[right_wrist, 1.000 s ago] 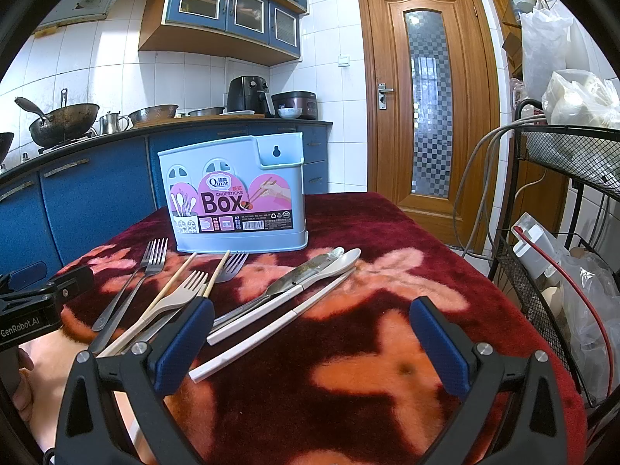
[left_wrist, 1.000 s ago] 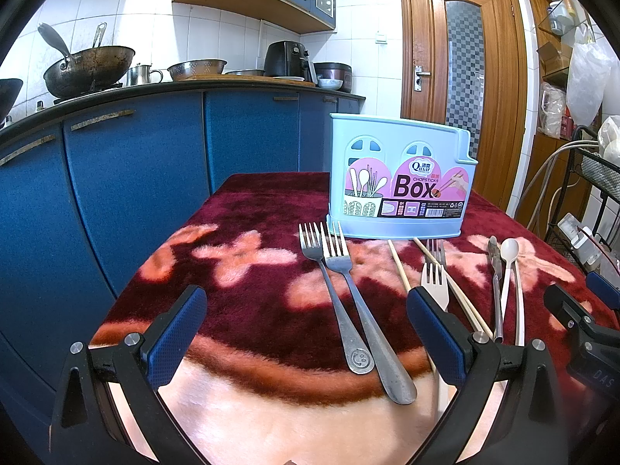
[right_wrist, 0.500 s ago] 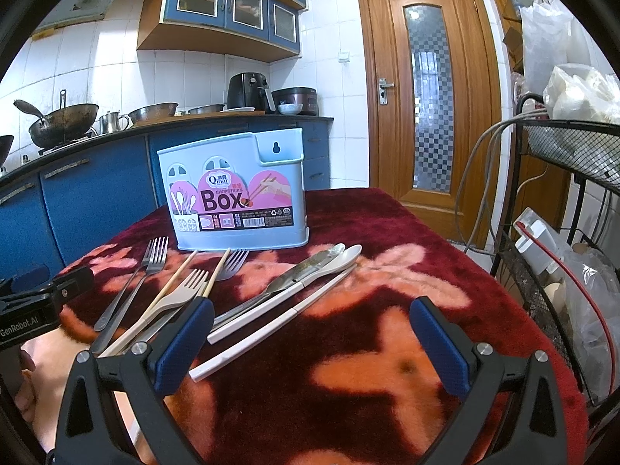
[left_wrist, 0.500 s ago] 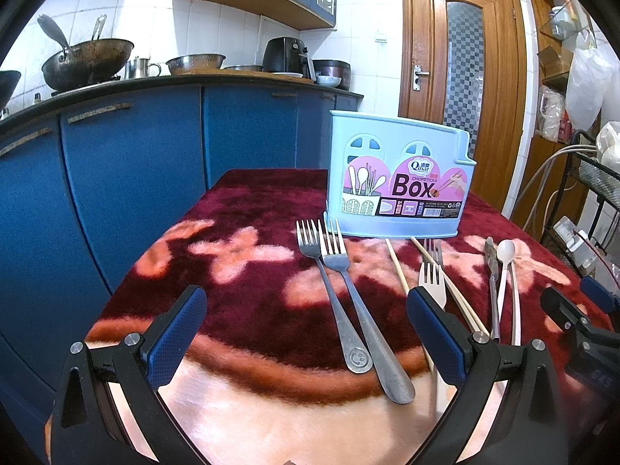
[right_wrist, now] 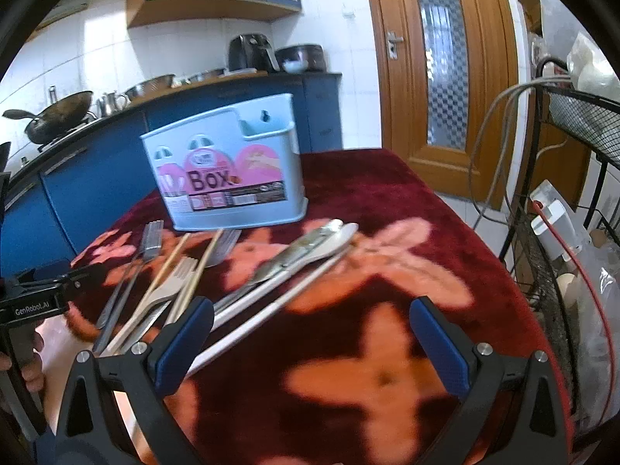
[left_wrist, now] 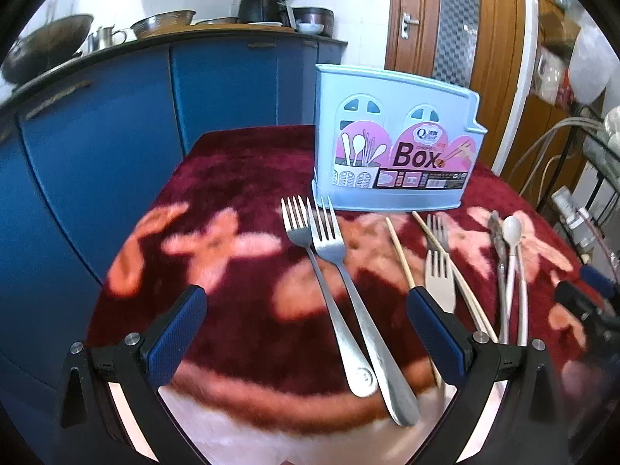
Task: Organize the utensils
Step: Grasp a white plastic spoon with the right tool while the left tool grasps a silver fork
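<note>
Both grippers, left (left_wrist: 306,333) and right (right_wrist: 312,335), were spread wide and held nothing. Two steel forks (left_wrist: 345,294) (stiff, slippery, thin) lay flat near the chopstick box (left_wrist: 395,155); their mid-handles looked the likeliest place to pinch.

A dark red plush tablecloth with pink flowers (right_wrist: 387,193) covers the table. Behind it, blue kitchen cabinets (left_wrist: 232,85) carry a dark wok (right_wrist: 58,114), a steel bowl (left_wrist: 162,23) and a black air fryer (right_wrist: 250,52). A wooden door with patterned glass (right_wrist: 441,58) stands beside a black wire rack (right_wrist: 573,124).
</note>
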`<state>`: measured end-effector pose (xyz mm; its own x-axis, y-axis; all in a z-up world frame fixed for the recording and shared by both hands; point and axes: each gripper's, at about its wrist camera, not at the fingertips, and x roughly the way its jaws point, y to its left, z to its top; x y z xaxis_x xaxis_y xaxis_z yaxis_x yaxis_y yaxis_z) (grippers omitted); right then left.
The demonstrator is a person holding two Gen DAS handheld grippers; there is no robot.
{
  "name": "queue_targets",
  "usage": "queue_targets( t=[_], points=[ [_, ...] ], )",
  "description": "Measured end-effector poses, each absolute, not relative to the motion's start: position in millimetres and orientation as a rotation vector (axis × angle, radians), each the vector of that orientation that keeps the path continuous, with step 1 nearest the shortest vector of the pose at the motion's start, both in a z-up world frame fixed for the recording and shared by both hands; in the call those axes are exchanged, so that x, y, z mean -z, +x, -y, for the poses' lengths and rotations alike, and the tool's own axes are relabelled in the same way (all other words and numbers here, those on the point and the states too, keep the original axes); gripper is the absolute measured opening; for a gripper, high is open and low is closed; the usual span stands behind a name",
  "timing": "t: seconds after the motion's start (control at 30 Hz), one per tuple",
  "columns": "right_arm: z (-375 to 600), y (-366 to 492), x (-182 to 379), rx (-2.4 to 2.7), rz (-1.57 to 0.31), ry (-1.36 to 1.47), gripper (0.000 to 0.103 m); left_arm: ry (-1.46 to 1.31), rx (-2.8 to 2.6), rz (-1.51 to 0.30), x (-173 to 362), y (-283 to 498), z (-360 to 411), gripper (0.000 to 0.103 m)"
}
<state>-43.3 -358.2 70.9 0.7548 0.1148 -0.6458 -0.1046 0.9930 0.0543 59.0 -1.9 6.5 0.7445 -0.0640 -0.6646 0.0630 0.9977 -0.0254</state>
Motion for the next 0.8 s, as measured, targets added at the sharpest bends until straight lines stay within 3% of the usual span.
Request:
queue_targets(
  t=[0.1,0.23,0.3,0.47,0.63,0.8],
  points=[
    [370,-31,-73,-0.104,-0.760,0.025,0.103,0.020,0.055,-0.767,-10,73,2,0.103],
    [384,-12,-73,-0.119,-0.857,0.105,0.101,0.010,0.061,-0.836,-8,95,-1,0.093],
    [385,-3,-70,-0.137,-0.892,0.129,0.091,0.001,0.064,-0.860,-7,102,-3,0.091],
    [390,22,-67,-0.156,-0.956,0.211,0.079,-0.012,0.100,-0.907,-5,121,-3,0.088],
    [391,48,-63,-0.170,-1.001,0.271,0.068,-0.025,0.135,-0.958,0,140,-1,0.069],
    [386,65,-58,-0.173,-1.026,0.263,0.056,-0.062,0.160,-1.005,7,161,-4,0.061]
  ],
)
